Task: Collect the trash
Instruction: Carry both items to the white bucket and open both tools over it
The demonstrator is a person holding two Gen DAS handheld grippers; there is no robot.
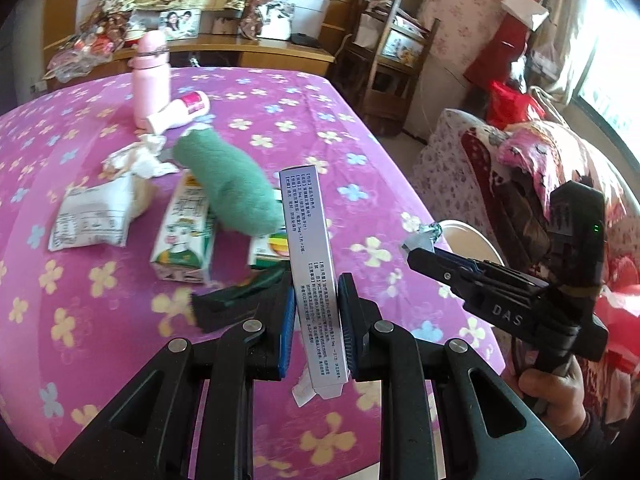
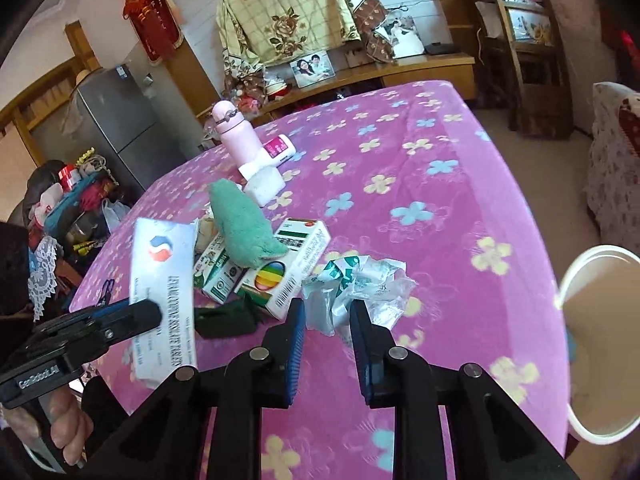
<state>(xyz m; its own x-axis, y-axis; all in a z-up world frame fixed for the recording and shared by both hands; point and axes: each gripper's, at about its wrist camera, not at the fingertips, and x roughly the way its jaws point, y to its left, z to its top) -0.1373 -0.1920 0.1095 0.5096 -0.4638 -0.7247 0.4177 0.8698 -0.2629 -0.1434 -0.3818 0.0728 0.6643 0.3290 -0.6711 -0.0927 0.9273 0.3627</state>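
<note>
My left gripper (image 1: 316,300) is shut on a flat white medicine box (image 1: 310,248), held upright above the pink flowered tablecloth (image 1: 100,300); the box also shows in the right wrist view (image 2: 162,280). My right gripper (image 2: 327,312) is shut on a crumpled silver-green wrapper (image 2: 360,284), near the table's right edge; it shows in the left wrist view (image 1: 424,236). On the table lie a milk carton (image 1: 184,232), a rainbow-print box (image 2: 288,268), a white snack packet (image 1: 94,220), crumpled tissue (image 1: 136,156) and a dark green wrapper (image 2: 226,318).
A white bin (image 2: 596,340) stands off the table's right edge. A green towel (image 1: 232,184), a pink bottle (image 1: 152,80) and a white tube with a pink label (image 1: 182,112) are on the table. A sofa (image 1: 520,184) is at the right, a fridge (image 2: 116,120) far left.
</note>
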